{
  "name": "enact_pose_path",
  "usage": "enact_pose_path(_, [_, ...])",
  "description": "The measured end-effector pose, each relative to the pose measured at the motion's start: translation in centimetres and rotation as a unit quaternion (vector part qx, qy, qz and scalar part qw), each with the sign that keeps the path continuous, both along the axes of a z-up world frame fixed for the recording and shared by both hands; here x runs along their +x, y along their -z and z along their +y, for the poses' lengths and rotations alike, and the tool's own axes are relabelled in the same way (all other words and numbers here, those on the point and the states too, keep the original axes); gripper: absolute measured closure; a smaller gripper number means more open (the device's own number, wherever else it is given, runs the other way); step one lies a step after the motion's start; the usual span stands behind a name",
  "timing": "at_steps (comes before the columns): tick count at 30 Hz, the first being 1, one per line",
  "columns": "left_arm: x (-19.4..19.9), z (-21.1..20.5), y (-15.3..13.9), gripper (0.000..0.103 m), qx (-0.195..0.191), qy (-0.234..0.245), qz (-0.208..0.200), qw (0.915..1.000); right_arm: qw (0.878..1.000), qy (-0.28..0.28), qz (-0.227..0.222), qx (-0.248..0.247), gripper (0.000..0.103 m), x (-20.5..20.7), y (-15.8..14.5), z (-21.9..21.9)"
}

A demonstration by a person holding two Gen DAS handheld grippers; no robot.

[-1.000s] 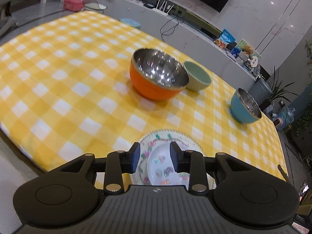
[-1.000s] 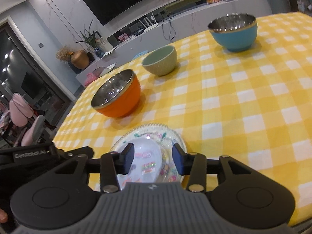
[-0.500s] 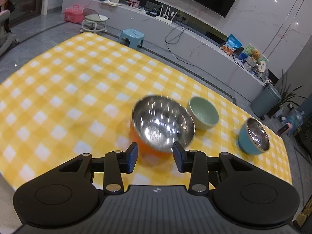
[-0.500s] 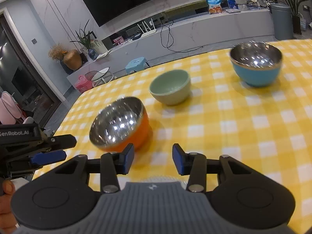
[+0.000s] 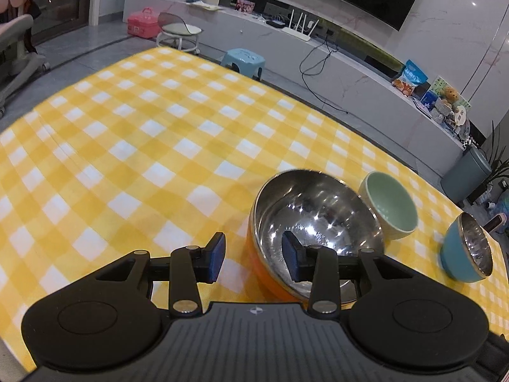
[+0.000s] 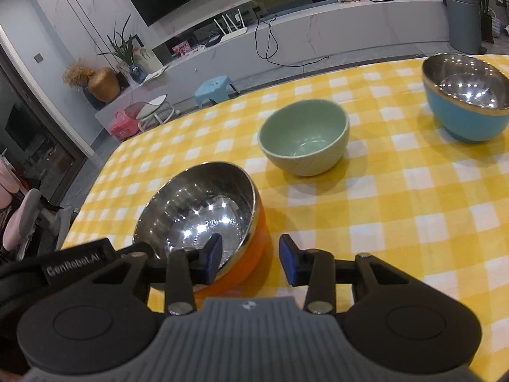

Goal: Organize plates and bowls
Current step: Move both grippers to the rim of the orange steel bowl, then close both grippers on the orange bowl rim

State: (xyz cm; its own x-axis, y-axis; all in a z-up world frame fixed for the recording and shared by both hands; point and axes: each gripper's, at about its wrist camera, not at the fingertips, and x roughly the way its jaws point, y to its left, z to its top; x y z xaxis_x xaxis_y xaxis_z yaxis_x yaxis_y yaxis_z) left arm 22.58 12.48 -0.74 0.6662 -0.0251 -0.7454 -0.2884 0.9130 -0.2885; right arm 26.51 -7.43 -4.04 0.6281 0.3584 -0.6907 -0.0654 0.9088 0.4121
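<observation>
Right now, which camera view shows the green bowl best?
The right wrist view: the green bowl sits near the centre, whole, with its inside and outer wall visible. In the left wrist view it appears smaller, near the right side, with the orange bowl covering its lower left edge.

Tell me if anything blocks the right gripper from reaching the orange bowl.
Nothing visible does. The right gripper is open, right at the orange bowl's near rim, one fingertip over its steel inside. The green bowl and blue bowl stand farther back on the checkered tablecloth, off the path.
</observation>
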Motion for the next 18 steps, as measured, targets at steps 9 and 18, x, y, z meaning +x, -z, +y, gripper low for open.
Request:
enact_pose_path(9, [0.9,0.5,1.1,0.064,0.002,0.008,-0.011,0.9999,1.0,0.008,0.013,-0.005,0.075,1.1,0.7,1.2])
enact_pose_path(18, [0.8,0.2,1.1,0.089,0.003,0.018,-0.027,0.9995,1.0,0.017,0.008,-0.005,0.081,1.4,1.0,1.3])
